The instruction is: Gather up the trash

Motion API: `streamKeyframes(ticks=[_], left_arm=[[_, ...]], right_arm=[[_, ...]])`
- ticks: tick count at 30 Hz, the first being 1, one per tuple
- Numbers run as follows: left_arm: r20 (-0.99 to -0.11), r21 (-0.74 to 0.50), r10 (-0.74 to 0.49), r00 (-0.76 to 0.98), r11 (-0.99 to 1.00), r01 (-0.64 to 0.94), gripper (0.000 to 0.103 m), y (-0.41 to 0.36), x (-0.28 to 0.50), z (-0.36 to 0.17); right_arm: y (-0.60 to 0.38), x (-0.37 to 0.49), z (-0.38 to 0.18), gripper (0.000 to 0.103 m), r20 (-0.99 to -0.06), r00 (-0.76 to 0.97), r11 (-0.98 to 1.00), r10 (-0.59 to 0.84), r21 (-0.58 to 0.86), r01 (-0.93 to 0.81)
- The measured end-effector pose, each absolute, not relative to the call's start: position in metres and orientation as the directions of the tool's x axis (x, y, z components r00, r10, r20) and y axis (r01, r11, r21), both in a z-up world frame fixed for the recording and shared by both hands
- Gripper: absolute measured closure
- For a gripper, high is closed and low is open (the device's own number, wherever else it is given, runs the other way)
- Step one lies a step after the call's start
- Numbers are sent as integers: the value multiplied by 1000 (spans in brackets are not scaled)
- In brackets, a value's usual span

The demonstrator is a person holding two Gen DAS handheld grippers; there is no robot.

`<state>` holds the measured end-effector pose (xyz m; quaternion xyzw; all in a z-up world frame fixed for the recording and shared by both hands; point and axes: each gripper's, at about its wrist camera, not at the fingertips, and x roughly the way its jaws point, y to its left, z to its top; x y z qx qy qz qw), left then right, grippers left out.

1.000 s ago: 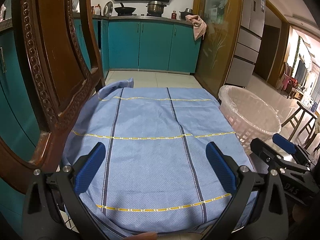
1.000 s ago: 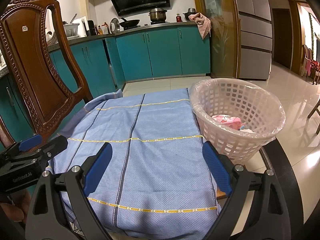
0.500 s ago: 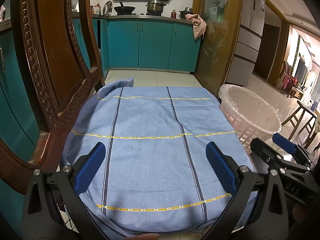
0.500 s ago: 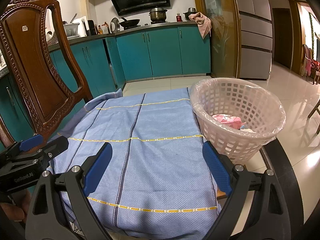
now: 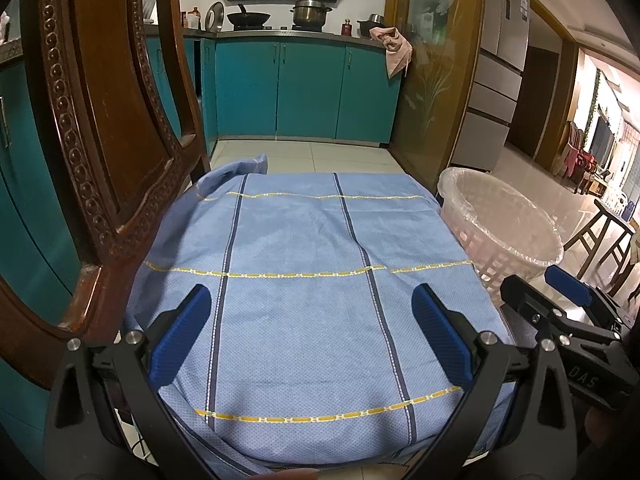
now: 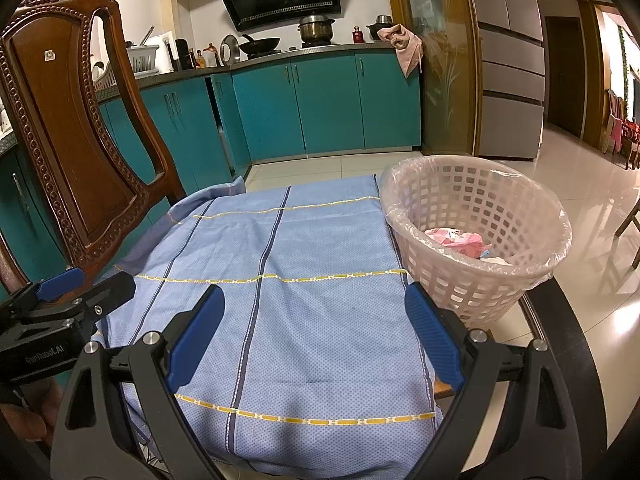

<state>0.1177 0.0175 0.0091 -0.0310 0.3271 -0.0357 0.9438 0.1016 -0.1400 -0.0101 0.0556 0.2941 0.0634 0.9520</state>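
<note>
A white lattice basket [image 6: 476, 236] lined with clear plastic stands at the right edge of a blue striped cloth [image 6: 288, 304]; pink wrappers [image 6: 456, 240] lie in its bottom. From the left wrist view the basket [image 5: 500, 228] shows only its rim and side. My left gripper [image 5: 312, 336] hovers open over the near part of the cloth [image 5: 300, 280], nothing between its blue pads. My right gripper [image 6: 316, 332] is open too, over the cloth just left of the basket, and holds nothing. No loose trash shows on the cloth.
A carved wooden chair back [image 6: 68, 128] rises close on the left, also filling the left of the left wrist view [image 5: 100, 128]. Teal kitchen cabinets [image 6: 320, 108] stand behind, a fridge [image 6: 512, 56] at the right. A wooden stool [image 5: 600, 236] stands on the tiled floor.
</note>
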Motion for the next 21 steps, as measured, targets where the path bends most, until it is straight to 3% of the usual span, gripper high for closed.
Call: streamKeyframes(ticks=[21], left_arm=[[-637,-72,-67,768,997,27,3,20,125,5]], right_arm=[[-143,103,-12,14,-564,809,984,169,145,-104]])
